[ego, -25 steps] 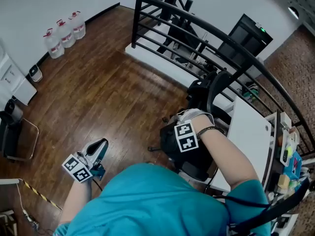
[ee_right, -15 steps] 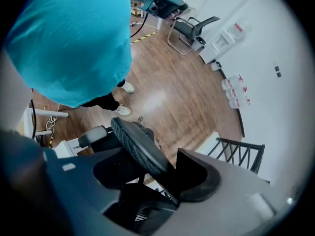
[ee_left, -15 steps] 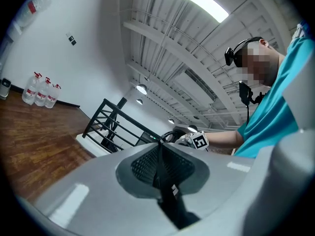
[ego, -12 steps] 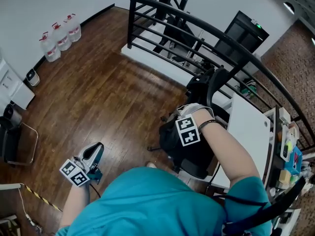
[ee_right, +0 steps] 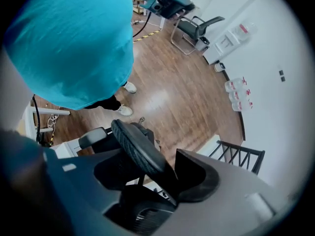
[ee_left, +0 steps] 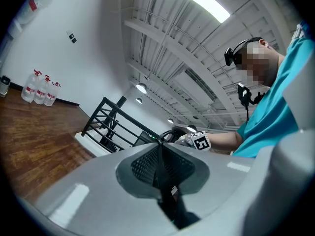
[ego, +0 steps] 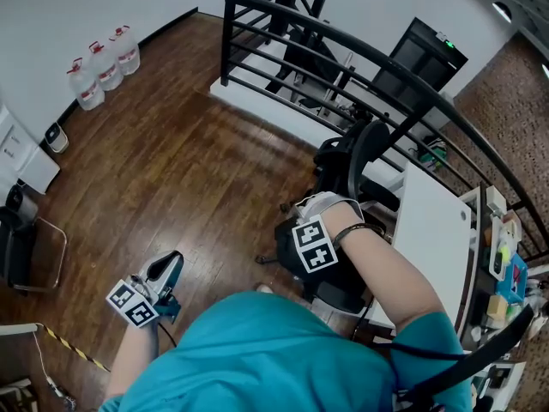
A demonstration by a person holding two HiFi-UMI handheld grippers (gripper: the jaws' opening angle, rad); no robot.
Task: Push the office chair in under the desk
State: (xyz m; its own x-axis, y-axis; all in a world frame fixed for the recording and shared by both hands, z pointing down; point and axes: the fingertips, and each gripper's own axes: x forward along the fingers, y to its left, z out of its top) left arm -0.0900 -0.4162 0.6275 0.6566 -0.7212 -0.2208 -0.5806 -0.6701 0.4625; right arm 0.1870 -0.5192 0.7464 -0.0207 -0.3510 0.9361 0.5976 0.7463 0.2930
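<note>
The black office chair (ego: pixel 364 141) stands at the near edge of the white desk (ego: pixel 433 230), its curved backrest toward me. My right gripper (ego: pixel 339 199) reaches onto the top of that backrest. In the right gripper view the backrest rim (ee_right: pixel 135 144) runs between the jaws of the right gripper (ee_right: pixel 165 173), which are closing on it and touch it. An armrest (ee_right: pixel 93 136) shows below the rim. My left gripper (ego: pixel 169 269) hangs low at my left side over the wood floor, shut and holding nothing; its two fingers (ee_left: pixel 160 163) meet in the left gripper view.
A black metal railing (ego: pixel 343 50) runs behind the chair and desk, with a dark monitor (ego: pixel 425 58) beyond it. Three water bottles (ego: pixel 99 63) stand by the far wall. A second chair (ego: pixel 21 230) sits at the left edge. A striped cable (ego: pixel 69 342) lies near my feet.
The right gripper has moved a little left and toward me, and the chair's backrest has shifted left with it. The left gripper has stayed low at my side.
</note>
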